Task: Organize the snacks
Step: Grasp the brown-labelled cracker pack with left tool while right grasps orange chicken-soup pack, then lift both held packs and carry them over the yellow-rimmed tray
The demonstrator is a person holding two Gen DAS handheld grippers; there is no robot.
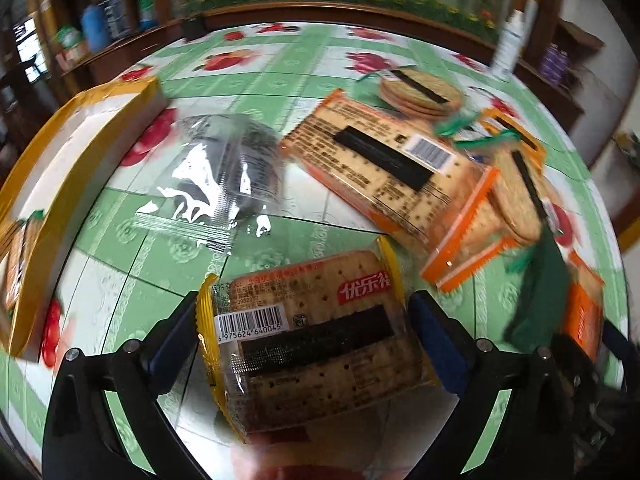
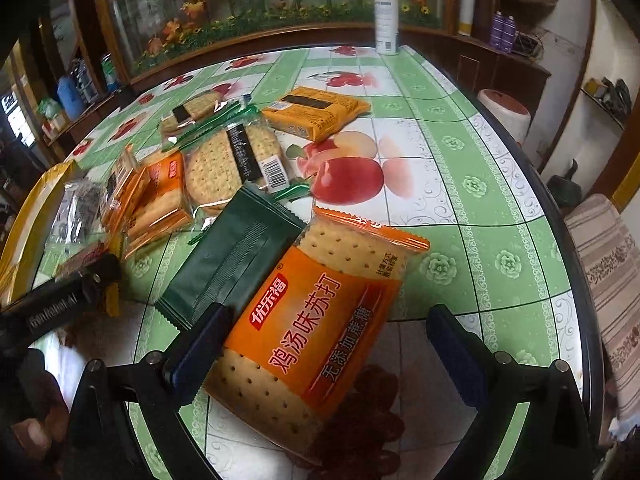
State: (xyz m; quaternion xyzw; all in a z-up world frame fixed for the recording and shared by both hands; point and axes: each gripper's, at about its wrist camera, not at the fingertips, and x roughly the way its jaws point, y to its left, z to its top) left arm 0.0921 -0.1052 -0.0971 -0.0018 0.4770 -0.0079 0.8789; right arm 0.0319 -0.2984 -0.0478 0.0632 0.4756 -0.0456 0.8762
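Observation:
My left gripper [image 1: 304, 332] is shut on a yellow-edged cracker pack [image 1: 312, 336] and holds it above the table. Ahead of it lie a clear packet of dark snacks [image 1: 224, 168], an orange cracker pack [image 1: 384, 164] and round biscuit packs [image 1: 420, 92]. My right gripper [image 2: 328, 336] is open around an orange soda-cracker pack [image 2: 316, 320] that lies on the table between its fingers, close to the left one. A dark green packet [image 2: 232, 260] lies beside it, and more round biscuit packs [image 2: 232, 160] and a yellow pack [image 2: 316, 112] lie beyond.
A yellow-rimmed box [image 1: 68, 152] stands at the table's left, with a pack inside. A white spray bottle [image 2: 386, 16] stands at the far edge. The table [image 2: 460, 184] has a green fruit-print cloth, with bare room at the right. A striped chair [image 2: 612, 280] is beside it.

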